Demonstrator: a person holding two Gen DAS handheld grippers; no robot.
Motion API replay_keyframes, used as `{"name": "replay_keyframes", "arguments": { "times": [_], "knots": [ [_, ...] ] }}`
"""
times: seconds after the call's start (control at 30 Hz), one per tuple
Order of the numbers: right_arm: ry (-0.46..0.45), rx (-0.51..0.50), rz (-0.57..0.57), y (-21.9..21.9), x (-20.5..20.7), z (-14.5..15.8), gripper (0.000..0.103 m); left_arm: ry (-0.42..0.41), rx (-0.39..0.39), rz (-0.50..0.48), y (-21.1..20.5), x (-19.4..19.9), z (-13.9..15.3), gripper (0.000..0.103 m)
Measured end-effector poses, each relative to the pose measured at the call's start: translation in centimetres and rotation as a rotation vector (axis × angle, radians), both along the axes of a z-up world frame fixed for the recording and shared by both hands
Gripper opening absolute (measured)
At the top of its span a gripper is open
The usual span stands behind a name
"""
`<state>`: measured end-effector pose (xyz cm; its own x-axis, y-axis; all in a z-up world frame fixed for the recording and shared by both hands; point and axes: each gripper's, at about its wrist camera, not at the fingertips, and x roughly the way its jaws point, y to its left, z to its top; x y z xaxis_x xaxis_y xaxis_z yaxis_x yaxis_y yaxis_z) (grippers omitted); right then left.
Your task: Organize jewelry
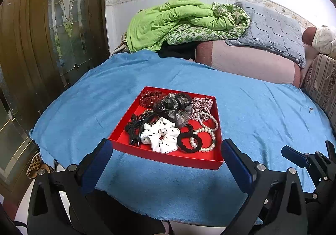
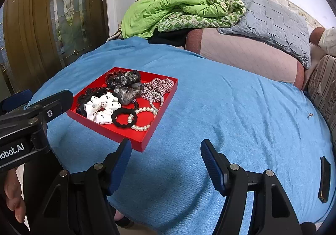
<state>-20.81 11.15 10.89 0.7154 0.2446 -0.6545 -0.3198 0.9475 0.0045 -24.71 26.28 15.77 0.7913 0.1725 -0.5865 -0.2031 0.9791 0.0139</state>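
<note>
Red tray point(image 1: 168, 159) holds tangled scrunchies and pearl bracelets point(image 1: 206, 138); left gripper point(image 1: 167, 150) and right gripper point(image 2: 166, 151) hover wide open, empty. Lifting one could drag neighbours out.

white lettering "obot.ai" stands on the left gripper point(image 2: 25, 98) body.

Both rigs are matte black plastic frames with ribbed blue rubber pads point(image 2: 212, 163) and silver screws at the pivots. The left gripper point(image 1: 167, 151) has white "Robot.AI" lettering, bare fingertips point(image 2: 12, 199) beside it.
</note>
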Motion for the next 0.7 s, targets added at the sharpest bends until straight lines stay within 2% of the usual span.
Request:
{"name": "replay_keyframes", "arguments": {
  "times": [0.7],
  "knots": [
    [0.023,-0.014,0.007,0.4,0.5,-1.0,0.073,0.034,-0.006,0.009,0.4,0.7,-1.1,0.102]
  ]
}}
